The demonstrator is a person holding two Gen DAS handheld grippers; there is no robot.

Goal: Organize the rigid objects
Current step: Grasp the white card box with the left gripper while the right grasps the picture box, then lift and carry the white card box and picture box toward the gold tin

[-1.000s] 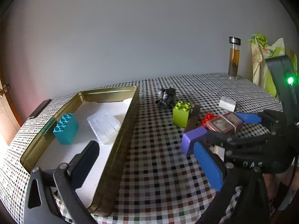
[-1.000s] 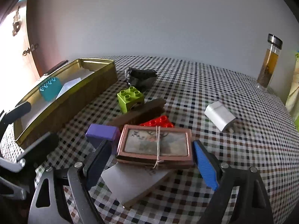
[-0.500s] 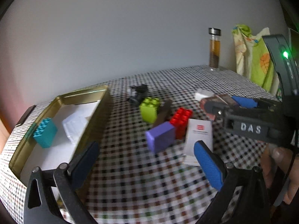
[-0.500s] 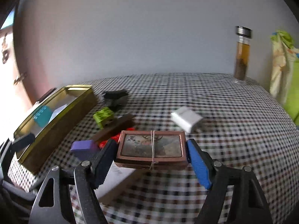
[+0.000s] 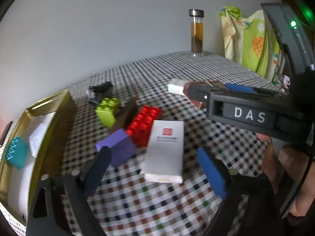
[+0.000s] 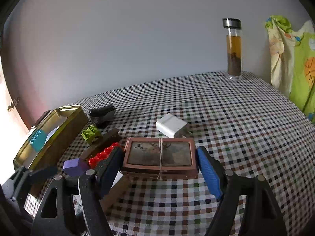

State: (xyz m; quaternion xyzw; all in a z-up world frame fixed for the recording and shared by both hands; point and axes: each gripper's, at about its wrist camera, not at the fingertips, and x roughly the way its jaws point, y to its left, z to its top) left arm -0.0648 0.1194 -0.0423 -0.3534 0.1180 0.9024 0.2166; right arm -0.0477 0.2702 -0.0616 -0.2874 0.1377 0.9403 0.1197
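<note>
Right wrist view: the right claw (image 6: 159, 167) is clamped on a copper tin (image 6: 159, 158) tied with string, its dark finger on the tin's left end and its blue finger on the right end, the tin lifted above the checked cloth (image 6: 236, 137). Just beyond the tin lies a white charger (image 6: 172, 128). To the claw's left sit a red brick (image 6: 103, 154), a purple block (image 6: 74, 166), a brown bar (image 6: 102, 144) and a green brick (image 6: 91, 134), with a dark clip (image 6: 102, 114) farther out. Far left stands a gold tray (image 6: 65, 133) holding a teal brick (image 6: 37, 139). A tea bottle (image 6: 233, 49) stands far ahead to the right, beside a bright bag (image 6: 291, 59). Left wrist view: the left claw (image 5: 153, 169) is spread wide and grips nothing; a white box (image 5: 165, 149) lies flat on the cloth between its fingers, and the purple block (image 5: 118, 147) sits just by the dark left finger. Ahead of it are the red brick (image 5: 144, 124), brown bar (image 5: 128, 114) and green brick (image 5: 108, 112). The tray (image 5: 53, 137) with the teal brick (image 5: 16, 154) lies to its left. To its right the other claw (image 5: 226, 96) crosses the frame, holding the tin (image 5: 200, 83) above the cloth, a hand (image 5: 291, 169) behind it.
</note>
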